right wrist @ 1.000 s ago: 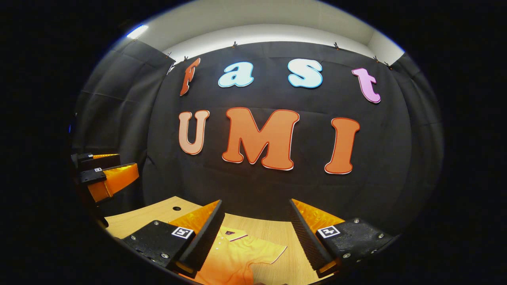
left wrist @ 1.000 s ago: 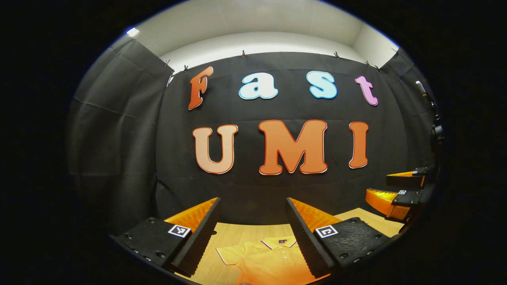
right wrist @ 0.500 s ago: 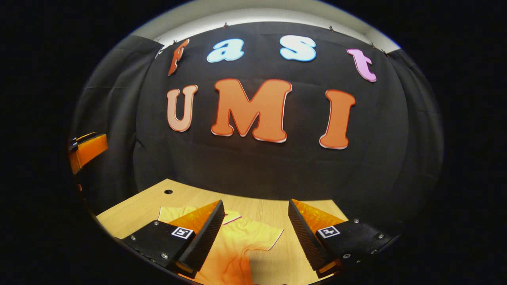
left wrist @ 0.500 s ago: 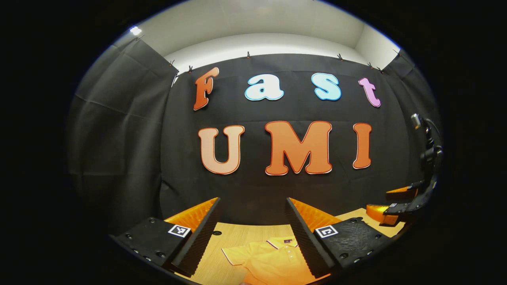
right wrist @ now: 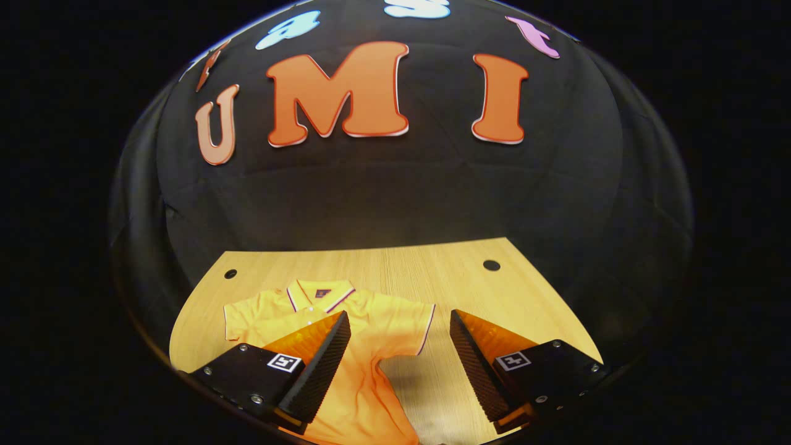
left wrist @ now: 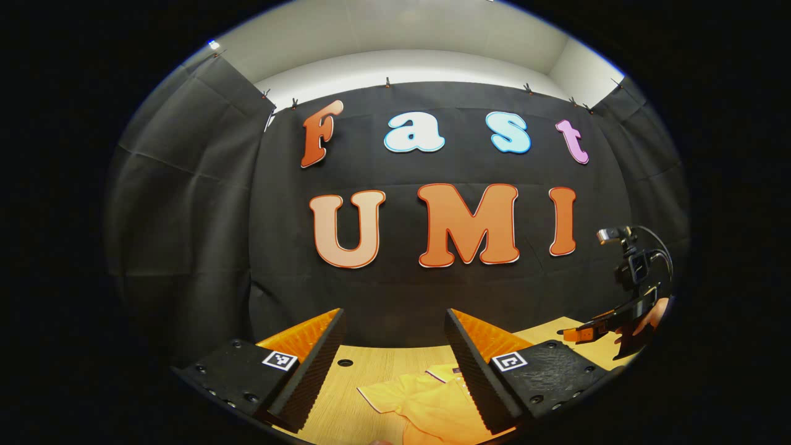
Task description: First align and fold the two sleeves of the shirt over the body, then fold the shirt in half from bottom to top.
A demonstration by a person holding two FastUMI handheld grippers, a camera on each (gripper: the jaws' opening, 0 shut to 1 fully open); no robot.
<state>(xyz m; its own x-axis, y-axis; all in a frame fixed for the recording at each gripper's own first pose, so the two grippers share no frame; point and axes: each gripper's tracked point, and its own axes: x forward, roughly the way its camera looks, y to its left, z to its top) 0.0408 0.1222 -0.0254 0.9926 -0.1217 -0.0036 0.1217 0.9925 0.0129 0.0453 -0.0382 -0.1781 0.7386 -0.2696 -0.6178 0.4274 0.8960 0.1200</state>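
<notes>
An orange polo shirt lies flat on the wooden table, collar toward the wall, both short sleeves spread out. In the right gripper view my right gripper hangs open above the shirt's right sleeve, touching nothing. In the left gripper view my left gripper stands open over the table, with the shirt low between its fingers. That view also shows the right gripper far right, held by a hand.
Two round cable holes sit near the table's back corners. The black cloth wall rises right behind the table's far edge. Bare wood lies to the right of the shirt.
The right gripper has tipped downward and moved forward, so the whole shirt top and table now show. In the left gripper view, the right gripper has dropped lower.
</notes>
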